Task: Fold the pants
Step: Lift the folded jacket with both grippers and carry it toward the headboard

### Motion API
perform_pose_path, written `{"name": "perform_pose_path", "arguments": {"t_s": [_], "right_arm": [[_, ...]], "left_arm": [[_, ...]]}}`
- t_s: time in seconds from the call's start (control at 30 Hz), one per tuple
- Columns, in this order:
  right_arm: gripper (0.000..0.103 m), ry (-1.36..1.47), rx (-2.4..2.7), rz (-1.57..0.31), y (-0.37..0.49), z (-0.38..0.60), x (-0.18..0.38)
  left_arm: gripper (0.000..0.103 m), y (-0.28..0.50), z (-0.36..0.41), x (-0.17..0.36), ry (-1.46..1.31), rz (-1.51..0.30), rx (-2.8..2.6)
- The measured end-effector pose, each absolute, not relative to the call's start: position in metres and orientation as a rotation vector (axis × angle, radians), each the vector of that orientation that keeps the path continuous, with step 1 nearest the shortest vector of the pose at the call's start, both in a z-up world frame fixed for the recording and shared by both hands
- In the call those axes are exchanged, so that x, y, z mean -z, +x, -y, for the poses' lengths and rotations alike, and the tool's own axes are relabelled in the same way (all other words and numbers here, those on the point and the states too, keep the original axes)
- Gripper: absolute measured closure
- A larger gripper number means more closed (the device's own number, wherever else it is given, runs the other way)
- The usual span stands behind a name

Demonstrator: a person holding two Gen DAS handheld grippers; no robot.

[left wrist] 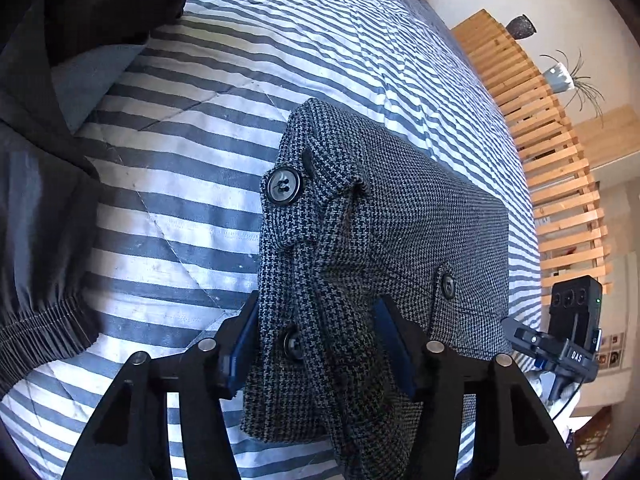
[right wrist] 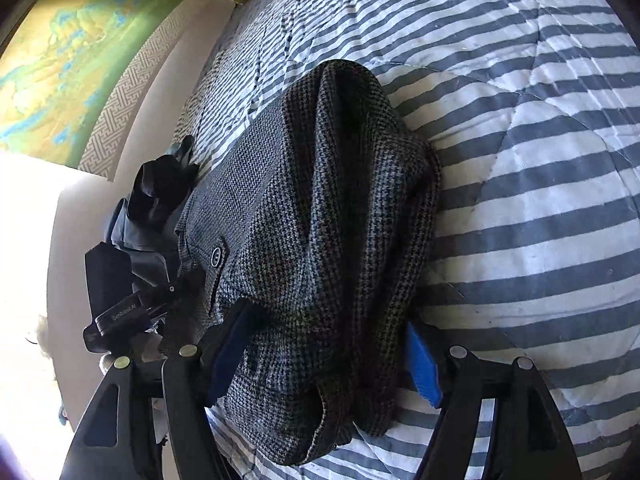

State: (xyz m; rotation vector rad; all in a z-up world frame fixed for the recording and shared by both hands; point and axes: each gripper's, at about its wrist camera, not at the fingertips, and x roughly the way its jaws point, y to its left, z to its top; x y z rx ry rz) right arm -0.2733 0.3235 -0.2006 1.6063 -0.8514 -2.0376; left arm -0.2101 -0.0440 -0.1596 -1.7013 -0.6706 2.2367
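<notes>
Two grippers hold one pair of grey houndstooth pants (left wrist: 384, 240) over a blue-and-white striped quilt (left wrist: 192, 152) that fills both views. A dark garment (left wrist: 60, 80) lies bunched on the quilt beside them. The left gripper (left wrist: 316, 344) pinches the buttoned waistband between its blue pads, and the right gripper (right wrist: 328, 356) clamps a bunched fold of the same cloth.
</notes>
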Motion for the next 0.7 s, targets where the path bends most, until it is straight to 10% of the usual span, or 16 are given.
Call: {"name": "perform_pose_path", "arguments": {"t_s": [0.23,0.7], "right_arm": [[0.078,1.606,2.078,0.788,-0.277,-0.303,0.192],[0.087,1.340,2.384,0.406,-0.270,-0.384,0.079]], "left_arm": [[0.065,-0.202,0.032,0.145,-1.677,0.605,-2.326],[0.072,-0.226,-0.087,0.046,-1.443,0.398,-2.325]]}}
